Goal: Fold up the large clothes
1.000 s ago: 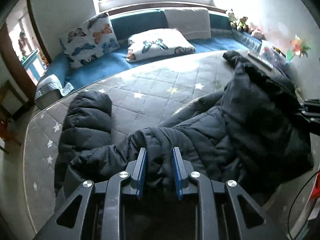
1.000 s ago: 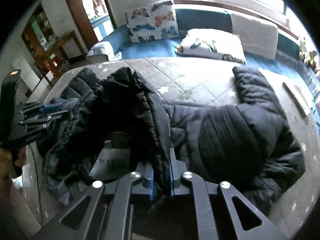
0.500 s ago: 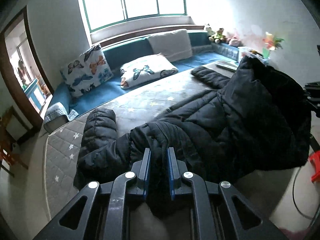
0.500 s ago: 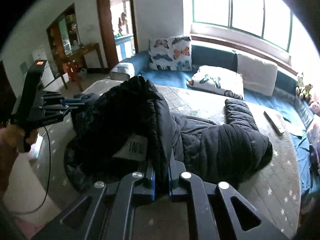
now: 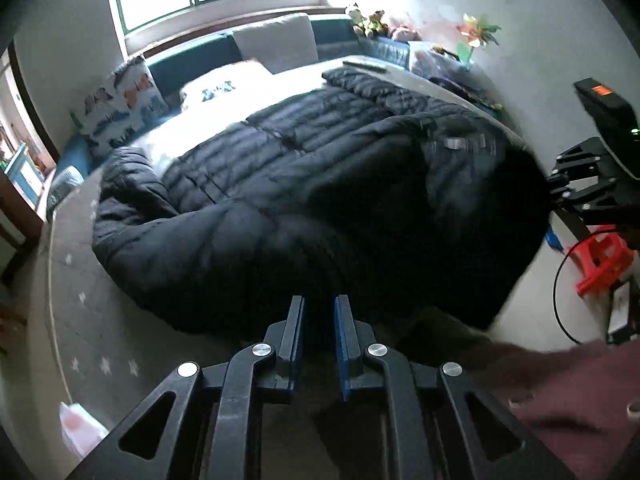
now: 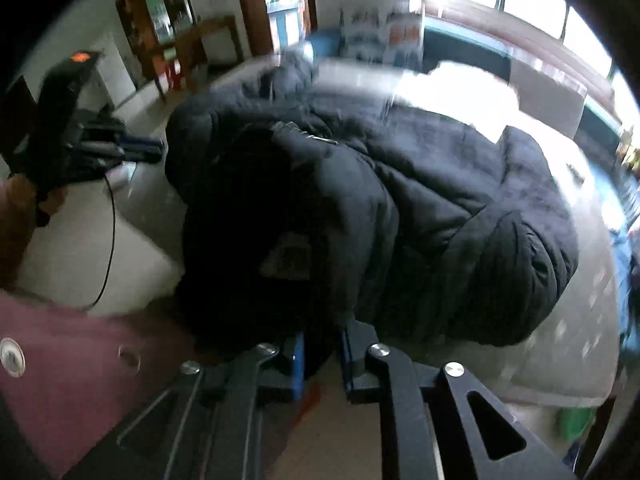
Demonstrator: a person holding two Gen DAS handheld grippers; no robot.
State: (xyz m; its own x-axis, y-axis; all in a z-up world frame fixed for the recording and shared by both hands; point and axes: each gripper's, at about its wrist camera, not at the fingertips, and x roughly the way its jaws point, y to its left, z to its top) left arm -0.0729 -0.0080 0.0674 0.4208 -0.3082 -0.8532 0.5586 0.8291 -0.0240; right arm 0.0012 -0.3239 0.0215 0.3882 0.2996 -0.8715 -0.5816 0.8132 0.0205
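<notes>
One black puffer jacket [image 5: 328, 184] is lying spread across one round bed [image 5: 76, 320]. Two handheld grippers are showing: the left gripper [image 5: 319, 322] and the right gripper [image 6: 322, 354], each with two blue-padded jaws. Three cushions are sitting at the far side of the bed: one butterfly-print cushion [image 5: 120, 108], one white cushion [image 5: 224, 86] and one plain beige cushion [image 5: 276, 42]. One red plastic stool [image 5: 602, 262] is standing on the floor. One paper windmill [image 5: 478, 30] is standing near the wall.
</notes>
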